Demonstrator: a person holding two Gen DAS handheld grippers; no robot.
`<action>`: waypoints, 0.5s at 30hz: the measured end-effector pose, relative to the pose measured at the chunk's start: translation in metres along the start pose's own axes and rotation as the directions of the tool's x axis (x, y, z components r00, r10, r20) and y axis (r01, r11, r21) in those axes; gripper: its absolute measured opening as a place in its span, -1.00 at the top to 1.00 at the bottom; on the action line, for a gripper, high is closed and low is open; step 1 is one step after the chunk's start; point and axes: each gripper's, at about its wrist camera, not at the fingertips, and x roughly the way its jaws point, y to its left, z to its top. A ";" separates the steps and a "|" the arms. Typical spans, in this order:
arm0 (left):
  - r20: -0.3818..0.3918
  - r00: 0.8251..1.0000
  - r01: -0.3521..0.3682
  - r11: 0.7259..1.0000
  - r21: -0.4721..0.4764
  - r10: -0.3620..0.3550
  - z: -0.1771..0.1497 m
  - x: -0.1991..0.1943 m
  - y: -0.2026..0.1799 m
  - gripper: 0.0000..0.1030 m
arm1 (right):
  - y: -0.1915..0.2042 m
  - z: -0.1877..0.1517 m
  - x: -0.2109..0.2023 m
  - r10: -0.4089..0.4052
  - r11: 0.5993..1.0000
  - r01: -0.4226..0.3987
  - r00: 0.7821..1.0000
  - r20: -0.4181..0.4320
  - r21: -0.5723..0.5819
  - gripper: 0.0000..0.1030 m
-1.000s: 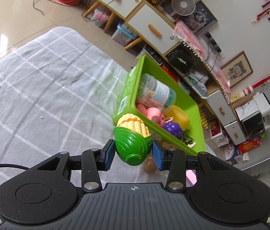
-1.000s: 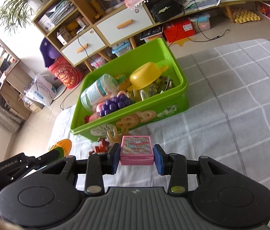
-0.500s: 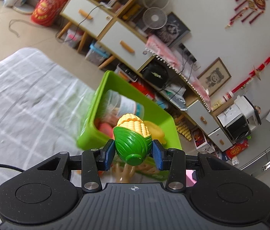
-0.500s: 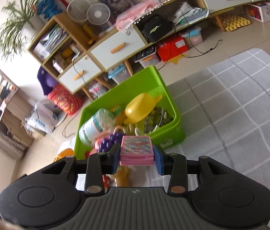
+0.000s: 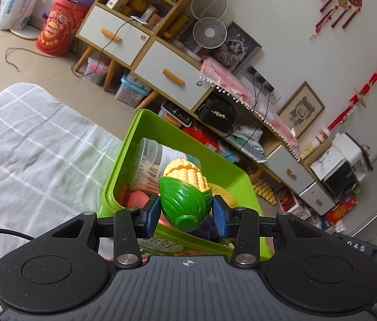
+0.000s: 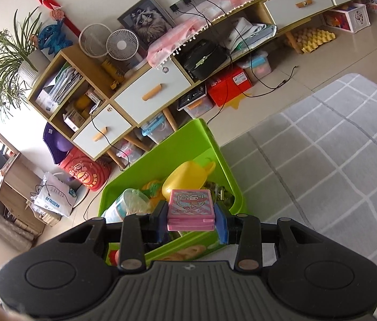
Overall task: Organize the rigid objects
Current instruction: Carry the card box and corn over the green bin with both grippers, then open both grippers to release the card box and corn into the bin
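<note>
1. Nearest the lens, the left claw (image 5: pixel 185 212) is clamped on a toy corn cob (image 5: pixel 185 195), its blue pads pressed against the green husk; the right claw (image 6: pixel 191 220) is closed on a flat pink case (image 6: pixel 190 208) with a cartoon print.

2. Just beyond both claws sits the green bin (image 5: pixel 135 144), the landmark here. A second ago both loads hung short of its near wall, over the grey checked cloth (image 5: pixel 28 155); now corn and case have moved forward to sit above the bin's near rim. The carry looks nearly done, with only the release into the bin left for each piece.

3. Inside the bin, a clear jar of cotton swabs (image 5: pixel 151 165) lies toward its far left, a yellow toy (image 6: pixel 185 176) toward its far right, with pink and purple pieces beneath the corn.

4. Hard to make out: the bin's front wall and the small toys that lay before it are now hidden by the claw bodies, so whether anything is left on the cloth cannot be told. Free space beneath each load is also masked.

5. Beyond the bin, across the tiled floor, stands a wooden cabinet (image 5: pixel 124 34) with white drawers.
</note>
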 end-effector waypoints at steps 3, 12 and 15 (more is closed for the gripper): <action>0.000 1.000 -0.022 1.000 0.022 0.022 -0.003 0.004 -0.003 0.09 | -0.002 -0.002 0.004 0.005 1.000 -0.005 1.000 0.005 0.003 0.61; 0.031 0.997 -0.072 0.995 0.075 0.070 -0.011 0.012 -0.011 0.09 | 0.001 -0.006 0.014 -0.013 1.000 0.013 0.999 0.030 -0.010 0.61; 0.037 0.997 -0.075 0.994 0.078 0.072 -0.012 0.013 -0.014 0.08 | 0.002 -0.008 0.015 -0.022 0.999 0.024 0.999 0.041 -0.028 0.61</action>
